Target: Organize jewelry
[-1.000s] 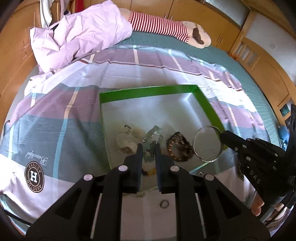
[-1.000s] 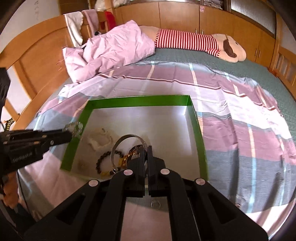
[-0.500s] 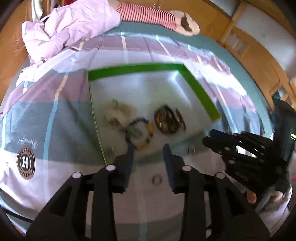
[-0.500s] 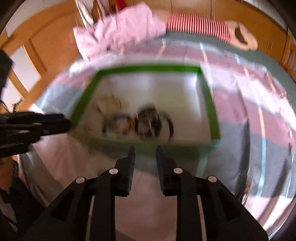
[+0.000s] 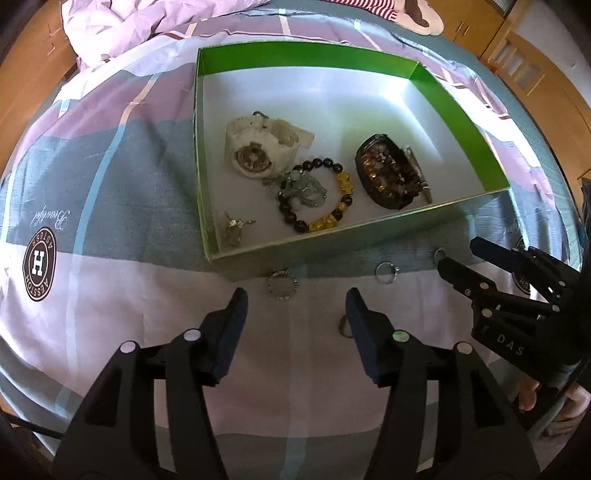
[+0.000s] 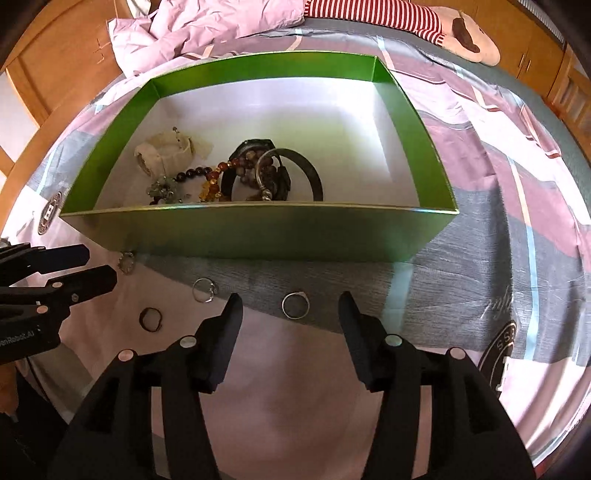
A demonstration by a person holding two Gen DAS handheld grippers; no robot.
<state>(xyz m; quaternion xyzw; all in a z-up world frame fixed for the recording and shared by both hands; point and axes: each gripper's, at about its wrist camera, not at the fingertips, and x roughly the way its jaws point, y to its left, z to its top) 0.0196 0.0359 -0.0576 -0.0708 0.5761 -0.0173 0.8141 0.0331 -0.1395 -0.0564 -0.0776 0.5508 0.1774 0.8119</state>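
Note:
A green box point(image 5: 303, 51) with a white floor sits on the bed and holds a white watch point(image 5: 258, 147), a black-and-amber bead bracelet point(image 5: 317, 201), a dark bead bundle point(image 5: 391, 173) and a small metal charm point(image 5: 234, 225). In the right wrist view the box point(image 6: 258, 229) also holds a silver bangle point(image 6: 266, 166). Several rings lie on the sheet before the box: a studded ring point(image 5: 282, 284), a silver ring point(image 5: 386, 271), and a plain ring point(image 6: 295, 304). My left gripper point(image 5: 295, 321) is open and empty above the studded ring. My right gripper point(image 6: 290, 325) is open and empty around the plain ring.
The bedspread point(image 5: 110, 184) is striped purple, grey and white. A crumpled pink duvet point(image 6: 207, 26) and a striped plush toy point(image 6: 406, 18) lie at the far end. Wooden bed frame and cupboards point(image 6: 55, 74) surround the bed. A dark ring point(image 6: 150, 319) lies near the left gripper.
Both grippers opened, released the green bead piece and the silver bangle into the box, and pulled back and down to the rings on the sheet.

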